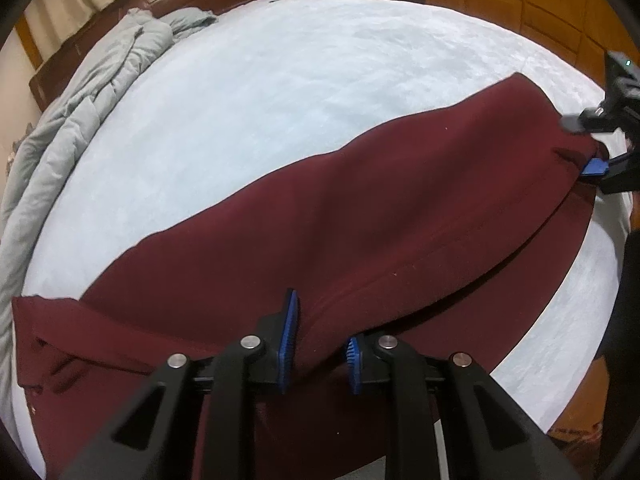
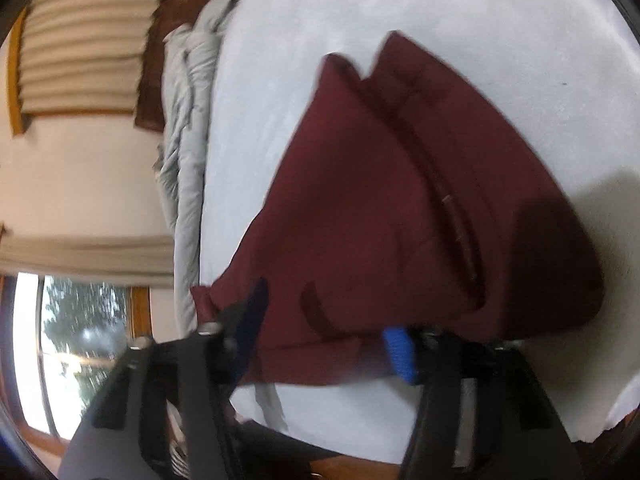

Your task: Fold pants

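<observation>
I've got the dark maroon, soft-fabric pants [image 1: 360,216] stretched lengthwise across the pale blue fuzzy bed [image 1: 280,80], one leg apparently laid over the other — a long seam runs along the top layer. My left gripper [image 1: 318,344] is clenched on a raised ridge of cloth at the near edge, blue pads pinching it from both sides. My right gripper [image 2: 320,336] is at the far end of the garment; from its own blurred view the blue pads stand wide with cloth lying between them, so I read it as released, though the left view shows a pad touching the fabric's corner and I can't be sure it isn't nipping an edge.

This cloth looks thick, limp and light — it'll sag and drape the moment I lift, not slide. I'd judge the best hold is at the doubled edges and corners, both layers together, so the legs stay stacked. A rumpled grey-green quilt [image 1: 80,92] lies along the headboard side, well apart.
</observation>
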`<state>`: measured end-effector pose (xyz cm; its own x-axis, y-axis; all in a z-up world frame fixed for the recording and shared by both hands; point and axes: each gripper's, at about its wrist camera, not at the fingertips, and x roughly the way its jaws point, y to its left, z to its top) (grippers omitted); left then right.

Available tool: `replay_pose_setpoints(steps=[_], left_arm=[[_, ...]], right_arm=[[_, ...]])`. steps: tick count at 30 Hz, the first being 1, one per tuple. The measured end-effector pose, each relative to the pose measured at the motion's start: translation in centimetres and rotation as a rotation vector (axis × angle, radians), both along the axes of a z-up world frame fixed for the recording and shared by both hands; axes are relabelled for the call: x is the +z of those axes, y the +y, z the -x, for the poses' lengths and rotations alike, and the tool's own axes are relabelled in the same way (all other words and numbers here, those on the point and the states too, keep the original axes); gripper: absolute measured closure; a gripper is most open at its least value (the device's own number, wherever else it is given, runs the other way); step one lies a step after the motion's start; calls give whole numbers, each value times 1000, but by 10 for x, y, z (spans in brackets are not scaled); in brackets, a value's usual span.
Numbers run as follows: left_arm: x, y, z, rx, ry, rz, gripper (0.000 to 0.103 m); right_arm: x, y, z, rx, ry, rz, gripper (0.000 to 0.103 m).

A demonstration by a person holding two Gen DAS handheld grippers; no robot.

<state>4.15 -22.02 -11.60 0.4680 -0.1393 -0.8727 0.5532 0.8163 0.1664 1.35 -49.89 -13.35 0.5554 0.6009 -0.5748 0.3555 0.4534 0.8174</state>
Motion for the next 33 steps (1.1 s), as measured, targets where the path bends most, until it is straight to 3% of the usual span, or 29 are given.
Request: replay_pose_setpoints(steps=[1,5,9,12,16,19,21,23,25,28,33], left_arm=[[0,0,0,5,2,4,82],[11,-3,1,-3,-22,1,81],[34,-7,16,-16,-41,57,81],[34,-17,34,-40,-44,55,80],[-3,-21,38,-24,9,10,79],[-2,-17,30,-15,-6,39,78],[4,-14,27,-4,12,64,68],[11,-8,25,9,61,120,37],[25,6,27,35,85,197,25],[41,42,32,113,116,281,19],[46,127,26,364,128,317,18]], right_arm=[[3,-3,-2,-9,1,25,90],[30,-9,7,-4,-69,98,93],[66,-15,29,-23,-122,215,93],[54,-21,37,-33,-45,255,93],[11,-19,35,-3,70,262,93],[14,-15,36,3,65,280,87],[26,-9,37,22,68,328,72],[46,-5,46,16,75,409,57],[67,-1,59,-3,111,524,57],[98,24,66,20,52,631,57],[112,136,22,369,-175,578,47]])
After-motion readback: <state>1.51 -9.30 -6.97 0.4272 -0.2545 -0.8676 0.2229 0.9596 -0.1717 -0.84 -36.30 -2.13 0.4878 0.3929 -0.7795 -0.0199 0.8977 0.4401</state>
